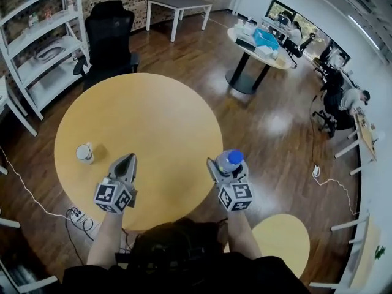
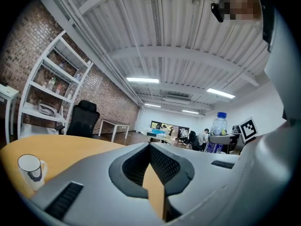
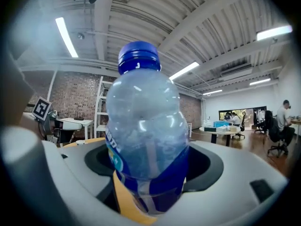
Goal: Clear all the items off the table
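Note:
A clear water bottle (image 1: 230, 160) with a blue cap and blue label stands upright between the jaws of my right gripper (image 1: 225, 167), over the near right part of the round yellow table (image 1: 147, 115). In the right gripper view the bottle (image 3: 146, 145) fills the gap and the pads press its sides. My left gripper (image 1: 127, 159) rests over the table's near side, jaws shut with nothing in them (image 2: 150, 147). A white mug (image 1: 84, 153) stands on the table, a short way to the left of it; the mug (image 2: 30, 169) shows low left in the left gripper view.
A black office chair (image 1: 110, 35) and a white shelf unit (image 1: 43, 48) stand behind the table. Farther back are a white table (image 1: 179, 8) and a round table with items (image 1: 257, 45). A small yellow round top (image 1: 282, 237) is at my right; cables (image 1: 76, 214) lie on the floor.

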Tool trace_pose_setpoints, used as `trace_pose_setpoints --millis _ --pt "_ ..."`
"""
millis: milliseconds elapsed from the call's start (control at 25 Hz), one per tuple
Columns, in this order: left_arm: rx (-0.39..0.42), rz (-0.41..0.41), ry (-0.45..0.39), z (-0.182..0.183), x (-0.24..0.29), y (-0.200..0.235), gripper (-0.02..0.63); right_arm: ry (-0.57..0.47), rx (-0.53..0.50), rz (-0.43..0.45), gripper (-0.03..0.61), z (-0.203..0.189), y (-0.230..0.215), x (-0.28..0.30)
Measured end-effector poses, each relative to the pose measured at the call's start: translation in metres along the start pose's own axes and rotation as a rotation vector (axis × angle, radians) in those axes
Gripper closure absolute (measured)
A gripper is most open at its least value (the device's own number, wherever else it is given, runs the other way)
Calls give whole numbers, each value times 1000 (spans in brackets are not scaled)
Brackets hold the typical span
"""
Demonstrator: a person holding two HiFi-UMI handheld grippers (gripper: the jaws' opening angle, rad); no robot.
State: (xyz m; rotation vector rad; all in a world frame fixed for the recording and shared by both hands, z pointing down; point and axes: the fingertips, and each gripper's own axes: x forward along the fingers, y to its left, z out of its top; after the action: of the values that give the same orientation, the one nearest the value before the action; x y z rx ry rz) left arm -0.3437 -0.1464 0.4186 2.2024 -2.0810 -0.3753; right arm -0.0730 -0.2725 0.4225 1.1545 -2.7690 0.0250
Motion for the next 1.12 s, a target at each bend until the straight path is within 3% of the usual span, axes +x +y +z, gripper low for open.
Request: trace_pose_setpoints --millis 520,800,1120 --pt "23 234 1 2 3 55 614 55 3 271 180 -11 31 117" --pt "21 282 55 -16 15 64 614 116 10 344 180 -34 33 157" --pt "-34 347 115 -45 11 79 614 206 38 402 181 -73 39 186"
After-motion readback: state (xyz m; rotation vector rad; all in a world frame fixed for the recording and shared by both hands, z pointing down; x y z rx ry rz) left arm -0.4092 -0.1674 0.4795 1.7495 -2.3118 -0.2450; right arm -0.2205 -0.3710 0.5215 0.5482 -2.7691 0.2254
